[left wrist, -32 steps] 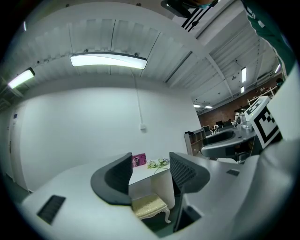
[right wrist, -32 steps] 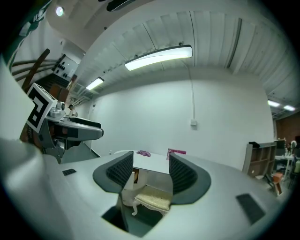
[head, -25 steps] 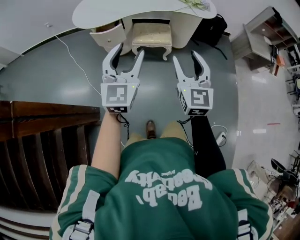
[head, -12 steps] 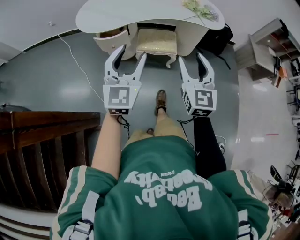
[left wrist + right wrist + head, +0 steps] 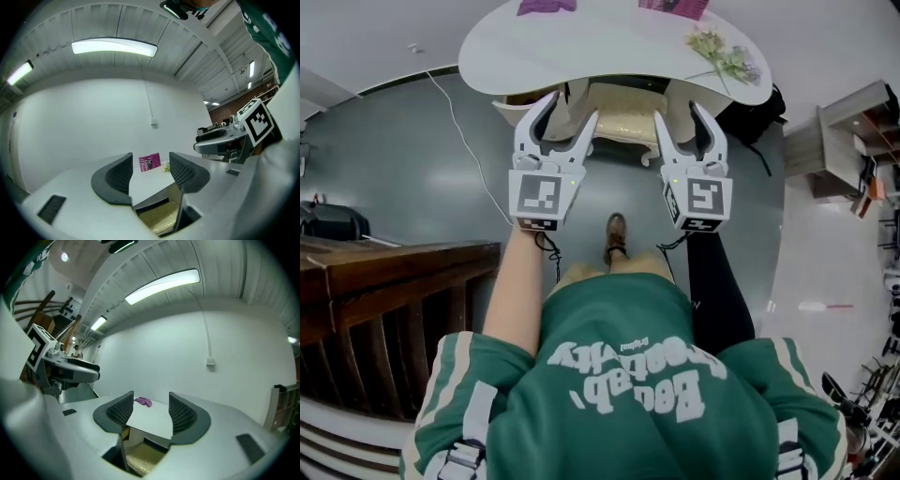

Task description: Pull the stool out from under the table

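My left gripper (image 5: 570,111) and right gripper (image 5: 680,114) are both held out in front of me with their jaws wide apart and nothing between them. Each gripper view shows only open air and the far end of the worktop (image 5: 581,52) past the pads.

The stool (image 5: 623,105) sits tucked under the worktop, with just the front part of its pale cushioned seat and its carved front rail showing beyond the edge. It lies straight ahead, in the gap between my two grippers. Its long side runs left to right across my line of reach, so its two front corners face one gripper each.

In the head view the left gripper's inner finger overlaps the stool's left front corner, and the right gripper lines up with the right one. I judge neither hand clearly nearer, and neither is touching anything yet.

What matters for the reach is height. Both grippers point roughly level, and through their jaws I look onto the top of the worktop, with the seat low in each gripper view. So I judge the stool to be below and ahead of the fingertips.

I would need to drop under the worktop's edge before closing on the seat's front rim. A drawer unit (image 5: 520,101) stands just left of the stool, which leaves the left side tight.
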Motion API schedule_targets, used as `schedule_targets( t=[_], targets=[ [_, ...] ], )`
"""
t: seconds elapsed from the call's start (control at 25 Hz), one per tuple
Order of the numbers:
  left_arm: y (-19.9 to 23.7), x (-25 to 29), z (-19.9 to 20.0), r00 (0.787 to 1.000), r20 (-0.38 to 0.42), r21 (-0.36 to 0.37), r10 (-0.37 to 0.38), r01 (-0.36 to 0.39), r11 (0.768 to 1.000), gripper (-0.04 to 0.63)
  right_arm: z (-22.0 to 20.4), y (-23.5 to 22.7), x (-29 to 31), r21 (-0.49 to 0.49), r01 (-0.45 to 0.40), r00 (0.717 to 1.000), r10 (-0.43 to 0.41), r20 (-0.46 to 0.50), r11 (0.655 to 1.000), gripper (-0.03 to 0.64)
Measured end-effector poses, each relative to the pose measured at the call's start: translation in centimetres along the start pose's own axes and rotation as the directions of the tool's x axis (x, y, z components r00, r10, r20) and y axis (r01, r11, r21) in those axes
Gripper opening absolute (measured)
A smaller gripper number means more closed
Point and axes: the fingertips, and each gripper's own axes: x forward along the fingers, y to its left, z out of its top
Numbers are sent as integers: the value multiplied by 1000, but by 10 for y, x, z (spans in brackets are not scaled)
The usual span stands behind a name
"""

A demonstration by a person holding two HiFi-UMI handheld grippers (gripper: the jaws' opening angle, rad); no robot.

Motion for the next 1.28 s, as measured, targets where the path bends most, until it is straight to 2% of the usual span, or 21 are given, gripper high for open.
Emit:
schedule_targets(
  t=[0.24, 0.52, 0.84, 1.28],
  targets=[
    [19, 73, -9, 1000, 10, -14, 12, -12, 1000, 259, -1, -39, 68, 1, -20, 1000, 20, 11, 1000, 249],
    [34, 123, -31, 1000, -20, 0, 0, 0, 1000, 259, -21, -57, 119, 13, -56, 998, 56, -15, 998, 242],
    [41, 148, -54, 999, -52, 4, 2, -2, 1000, 259, -36, -59, 145, 8, -98, 995, 99, -27, 995, 232],
    [46, 169, -81, 996, -79, -1, -38, 38, 999, 259, -59, -64, 156, 57, -78, 996, 81, -43, 995, 219]
  ],
)
